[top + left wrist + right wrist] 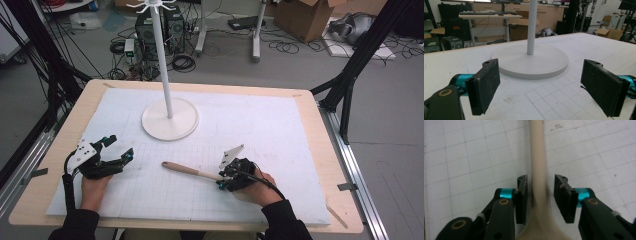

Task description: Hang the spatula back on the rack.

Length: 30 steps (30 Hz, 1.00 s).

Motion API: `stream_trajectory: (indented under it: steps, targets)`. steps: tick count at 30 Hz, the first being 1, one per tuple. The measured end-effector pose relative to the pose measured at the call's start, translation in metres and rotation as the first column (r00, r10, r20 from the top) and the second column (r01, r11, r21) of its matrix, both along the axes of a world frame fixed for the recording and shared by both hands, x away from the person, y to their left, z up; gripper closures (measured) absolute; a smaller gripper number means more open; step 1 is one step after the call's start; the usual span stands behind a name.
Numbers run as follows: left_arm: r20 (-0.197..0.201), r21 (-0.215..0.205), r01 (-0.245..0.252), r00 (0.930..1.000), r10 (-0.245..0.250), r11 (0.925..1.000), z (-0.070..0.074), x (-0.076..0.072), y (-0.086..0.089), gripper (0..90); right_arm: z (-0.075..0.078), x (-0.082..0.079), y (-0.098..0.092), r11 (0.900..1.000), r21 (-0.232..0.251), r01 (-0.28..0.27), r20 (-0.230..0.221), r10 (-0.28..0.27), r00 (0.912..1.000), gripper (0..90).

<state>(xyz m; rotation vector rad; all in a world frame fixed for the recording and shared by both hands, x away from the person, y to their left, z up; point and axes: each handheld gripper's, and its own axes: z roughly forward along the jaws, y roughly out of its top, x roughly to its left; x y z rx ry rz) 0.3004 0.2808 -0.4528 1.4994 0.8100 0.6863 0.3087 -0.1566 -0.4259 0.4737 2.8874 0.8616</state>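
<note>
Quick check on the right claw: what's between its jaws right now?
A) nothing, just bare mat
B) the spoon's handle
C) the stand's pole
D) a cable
B: in the right gripper view the spoon runs up between the right claw jaws, a gap still showing at the right pad.

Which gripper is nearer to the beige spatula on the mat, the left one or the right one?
Right. The right gripper has its jaws on either side of the spatula handle, not yet pressing it. The left gripper stands apart, open, facing the white stand.
</note>
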Motion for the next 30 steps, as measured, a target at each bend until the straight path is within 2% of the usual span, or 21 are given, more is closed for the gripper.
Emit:
stream_trajectory:
  steps: [2,4,9,13,17,20,26,28,30]
  targets:
    - [0.0,0.0,0.0,1.0,0.0,1.0,0.0,0.0,0.0,16.1,0.001,0.0,0.001,1.0,-0.004,-0.015,-0.004,0.015,0.9999,76.0]
    - [0.0,0.002,0.001,1.0,-0.001,1.0,0.0,0.0,0.0,16.1,0.002,0.0,0.002,1.0,-0.016,-0.02,0.001,0.02,0.9998,77.3]
    - [0.001,0.003,-0.005,1.0,0.005,1.0,0.0,0.0,0.0,16.2,0.003,-0.002,0.002,1.0,-0.013,-0.015,0.008,0.015,0.9999,78.0]
    - [-0.005,-0.012,-0.019,0.9998,0.019,0.9997,0.001,0.0,0.001,17.8,0.007,-0.004,-0.001,1.0,0.018,-0.002,0.008,0.002,1.0,78.1]
    - [-0.041,-0.041,-0.042,0.9984,0.04,0.9983,0.005,-0.002,0.0,17.1,0.014,-0.004,-0.01,0.996,0.084,0.024,0.02,-0.026,0.9995,78.0]
    - [-0.043,-0.076,-0.033,0.9986,0.03,0.9965,0.013,-0.007,-0.005,17.1,0.019,-0.006,-0.017,0.988,0.147,0.052,0.038,-0.058,0.9976,78.0]
    - [-0.079,-0.123,0.039,0.9957,-0.049,0.9917,0.038,-0.011,-0.025,17.2,0.029,-0.009,-0.02,0.966,0.243,0.089,0.065,-0.108,0.992,78.0]
    - [-0.097,-0.114,0.069,0.9921,-0.08,0.9911,0.048,-0.01,-0.033,19.2,0.031,-0.009,-0.02,0.959,0.262,0.106,0.075,-0.13,0.9887,77.9]
    - [-0.109,-0.109,0.105,0.9871,-0.117,0.9885,0.057,-0.008,-0.042,23.4,0.033,-0.009,-0.021,0.948,0.292,0.127,0.085,-0.158,0.9839,77.9]
